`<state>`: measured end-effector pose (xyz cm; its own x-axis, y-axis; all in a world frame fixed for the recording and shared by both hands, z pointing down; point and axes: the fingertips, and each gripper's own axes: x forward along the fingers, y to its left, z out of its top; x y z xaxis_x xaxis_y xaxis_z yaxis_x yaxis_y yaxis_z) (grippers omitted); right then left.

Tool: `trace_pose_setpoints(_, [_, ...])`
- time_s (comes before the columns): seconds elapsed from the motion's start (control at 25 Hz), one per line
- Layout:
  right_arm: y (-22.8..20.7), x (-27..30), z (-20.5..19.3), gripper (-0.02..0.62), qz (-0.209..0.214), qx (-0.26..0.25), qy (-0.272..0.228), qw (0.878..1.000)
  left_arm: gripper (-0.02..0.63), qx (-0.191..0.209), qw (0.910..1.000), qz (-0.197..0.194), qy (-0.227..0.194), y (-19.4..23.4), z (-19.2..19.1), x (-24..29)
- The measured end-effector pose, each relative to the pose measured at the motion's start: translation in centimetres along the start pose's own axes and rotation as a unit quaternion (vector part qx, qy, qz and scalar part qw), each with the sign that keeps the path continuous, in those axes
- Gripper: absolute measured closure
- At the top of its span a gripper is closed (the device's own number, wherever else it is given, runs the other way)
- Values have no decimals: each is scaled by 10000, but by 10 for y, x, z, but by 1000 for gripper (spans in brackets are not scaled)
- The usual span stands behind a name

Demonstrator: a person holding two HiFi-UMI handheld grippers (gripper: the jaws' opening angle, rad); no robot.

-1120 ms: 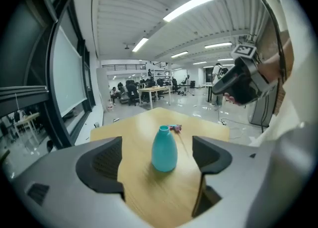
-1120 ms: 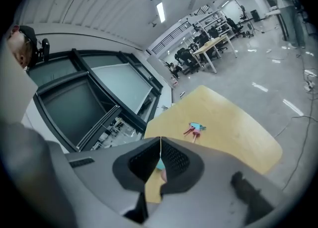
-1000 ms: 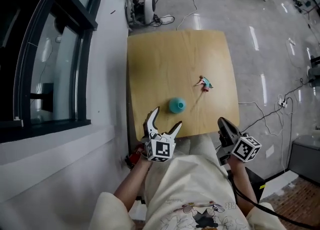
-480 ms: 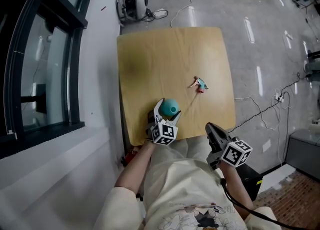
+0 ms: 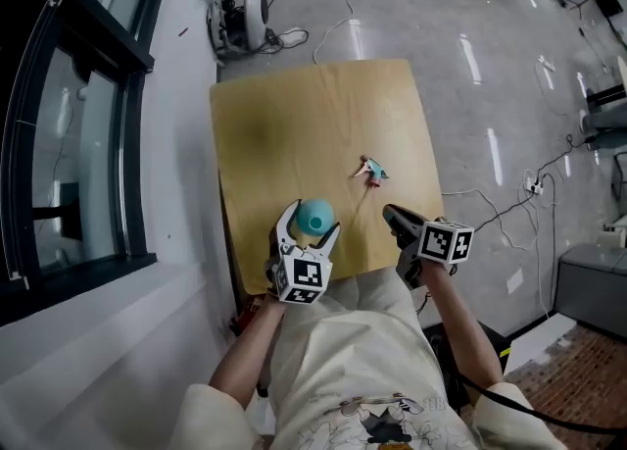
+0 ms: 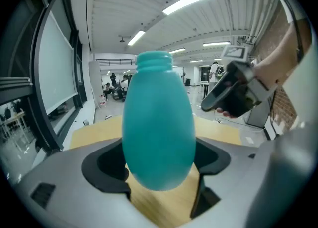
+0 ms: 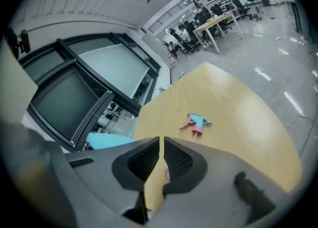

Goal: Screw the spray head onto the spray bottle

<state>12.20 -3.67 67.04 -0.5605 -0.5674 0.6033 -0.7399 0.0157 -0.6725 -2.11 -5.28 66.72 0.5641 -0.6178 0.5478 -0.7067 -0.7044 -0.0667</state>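
Wood of the pale, square, round-cornered desk (image 5: 294,115) lies bare from its middle to the far edge. Its left edge runs along a white wall (image 5: 186,164), while grey polished floor (image 5: 480,95) opens beyond the far and right edges. The teal egg-shaped plastic bottle (image 5: 315,215) stands near the front edge, left of centre. It is upright, with its long axis vertical and its open, threaded neck pointing up (the left gripper view shows the ridges at the top). The left tool (image 5: 314,217) reaches in from the front edge with its jaws spread wide. One pad sits at each flank of the bottle's belly, and slivers of desk show below the curve on both sides. The teal-and-pink plastic spray head (image 5: 371,172) lies on its side near the middle of the desk, apart from the bottle, to the right of it and farther from the person. In the right gripper view its red trigger points left and its teal nozzle points right. The right tool (image 5: 390,213) hangs over the front right part of the desk, near the spray head. Its jaws are drawn to a thin slit with nothing between them.
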Motion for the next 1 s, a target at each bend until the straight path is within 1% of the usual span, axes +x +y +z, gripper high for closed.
trace_pose_setpoints(0.04, [-6, 10, 9, 581, -68, 27, 138, 9999, 204, 50, 9999, 63, -73, 2, 8, -8])
trace_pose_setpoints(0.08, [-13, 21, 17, 560, -153, 155, 277, 9994, 204, 34, 9998, 126, -152, 3, 14, -15])
trace_pose_setpoints(0.12, [-22, 32, 23, 513, -269, 370, 432, 9980, 204, -36, 9996, 178, -231, 5, 20, -22])
trace_pose_setpoints(0.16, [-33, 42, 27, 472, -427, 623, 603, 9953, 204, -124, 9992, 220, -302, 6, 26, -29])
trace_pose_setpoints(0.24, [-58, 60, 29, 437, -855, 1127, 983, 9851, 204, -258, 9983, 315, -414, 9, 35, -42])
trace_pose_setpoints(0.32, [-80, 74, 24, 423, -1323, 1572, 1340, 9695, 204, -264, 9976, 471, -442, 13, 40, -52])
trace_pose_setpoints(0.4, [-96, 84, 19, 422, -1728, 1863, 1583, 9541, 203, -230, 9970, 584, -463, 16, 45, -60])
trace_pose_setpoints(0.52, [-117, 93, 12, 422, -2202, 2040, 1794, 9369, 203, -260, 9966, 536, -564, 16, 52, -70])
trace_pose_setpoints(0.6, [-123, 99, 8, 423, -2413, 2085, 1897, 9286, 204, -110, 9972, 482, -563, 12, 54, -76])
trace_pose_setpoints(0.64, [-120, 101, 6, 423, -2465, 2090, 1934, 9264, 204, -36, 9975, 445, -554, 10, 54, -78])
trace_pose_setpoints(0.72, [-104, 105, 5, 462, -2454, 2056, 1950, 9271, 204, 8, 9977, 380, -560, 9, 57, -82])
trace_pose_setpoints(0.84, [-92, 106, 9, 468, -2459, 1696, 1889, 9354, 203, -153, 9966, 354, -725, 15, 66, -90])
trace_pose_setpoints(0.92, [-79, 104, 17, 468, -2309, 1320, 1754, 9479, 202, -313, 9952, 345, -863, 23, 74, -98])
trace_pose_setpoints(1.0, [-52, 98, 29, 468, -1899, 915, 1514, 9657, 202, -324, 9952, 331, -862, 30, 83, -105])
